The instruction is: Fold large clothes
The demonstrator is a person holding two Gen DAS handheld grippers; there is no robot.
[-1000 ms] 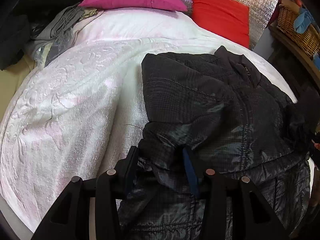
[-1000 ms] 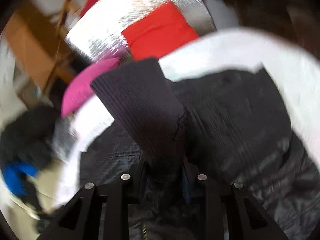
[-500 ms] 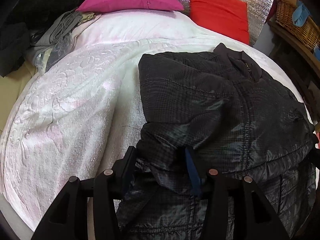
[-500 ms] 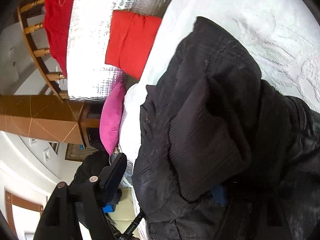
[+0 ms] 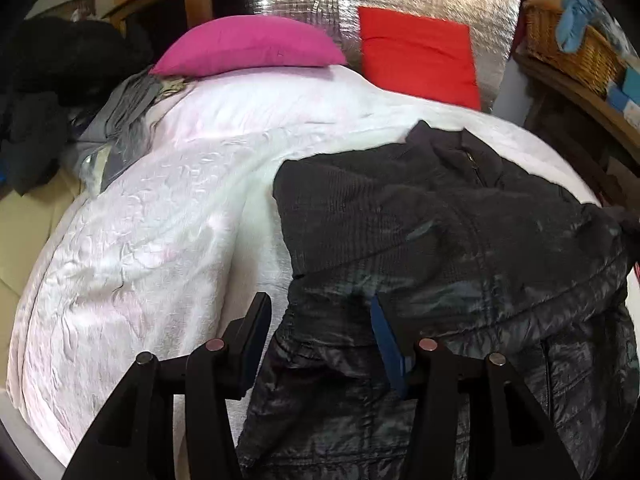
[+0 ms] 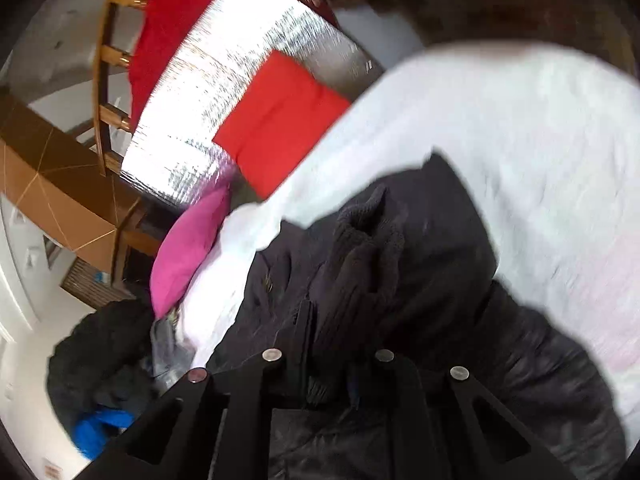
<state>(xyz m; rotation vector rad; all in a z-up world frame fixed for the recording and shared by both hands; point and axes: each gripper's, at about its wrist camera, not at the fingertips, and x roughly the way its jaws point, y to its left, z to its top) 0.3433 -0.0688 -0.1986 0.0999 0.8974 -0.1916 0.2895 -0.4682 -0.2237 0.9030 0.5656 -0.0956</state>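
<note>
A black quilted jacket point(image 5: 460, 240) lies on the white bed cover point(image 5: 160, 220), collar toward the pillows and one sleeve folded across its front. My left gripper point(image 5: 318, 308) is at the jacket's near left edge and its jaws are opening. A fold of fabric lies between them, against the blue right pad point(image 5: 386, 344). The left finger point(image 5: 256, 328) stands clear over bare cover. In the blurred right wrist view, my right gripper point(image 6: 332, 344) is shut on the ribbed knit cuff point(image 6: 360, 248) of the jacket point(image 6: 440, 280). Fabric hides its right finger.
A pink pillow point(image 5: 248, 46) and a red cushion point(image 5: 416, 56) lean on a silver foil panel point(image 5: 304, 0) at the bed's head. Grey garments point(image 5: 124, 112) and a dark clothes pile point(image 5: 60, 80) lie left. A wicker basket point(image 5: 572, 48) sits on a shelf at right.
The left jaws have spread and the left finger has come off the jacket's edge. The right gripper opened wide, then shut on the knit cuff while swinging and rolling.
</note>
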